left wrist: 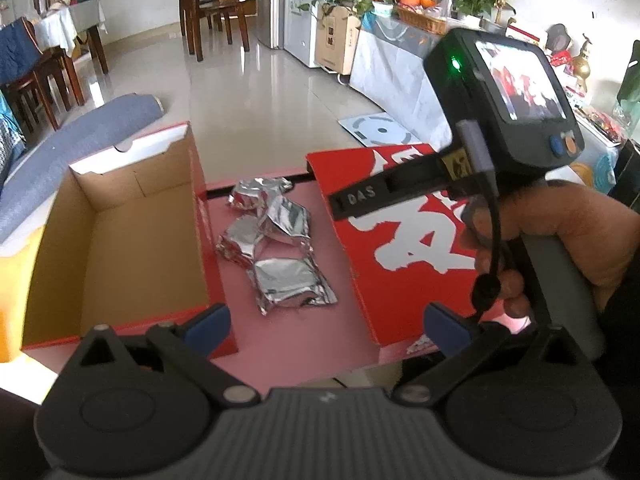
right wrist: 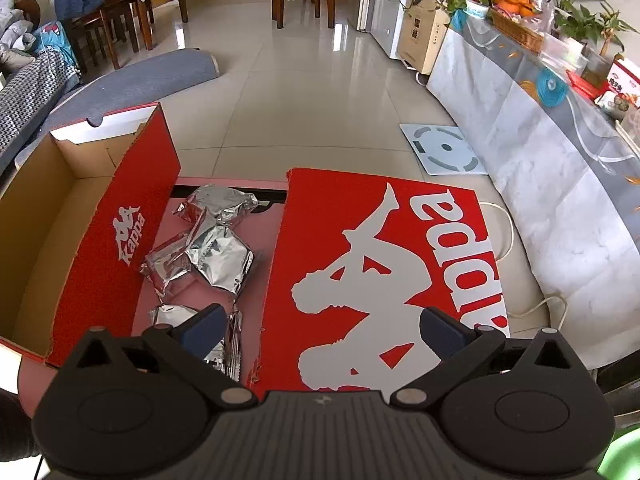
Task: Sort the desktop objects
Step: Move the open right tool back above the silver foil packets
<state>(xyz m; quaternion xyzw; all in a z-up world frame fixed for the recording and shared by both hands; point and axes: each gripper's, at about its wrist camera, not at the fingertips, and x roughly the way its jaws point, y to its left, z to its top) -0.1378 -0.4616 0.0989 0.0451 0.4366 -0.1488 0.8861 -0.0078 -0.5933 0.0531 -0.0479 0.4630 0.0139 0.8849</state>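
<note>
Foil packets (left wrist: 276,240) lie bunched on the pink tabletop (left wrist: 304,344), between the open shoe box (left wrist: 120,240) on the left and its red lid (right wrist: 384,272) lying flat on the right. They look light, crinkly and slick, likely to crumple and slide, so a crimped, sealed edge seems the best hold. The box is stiff brown cardboard inside, empty. Both the left gripper (left wrist: 327,322) and right gripper (right wrist: 323,326) hover spread wide, holding nothing.
</note>
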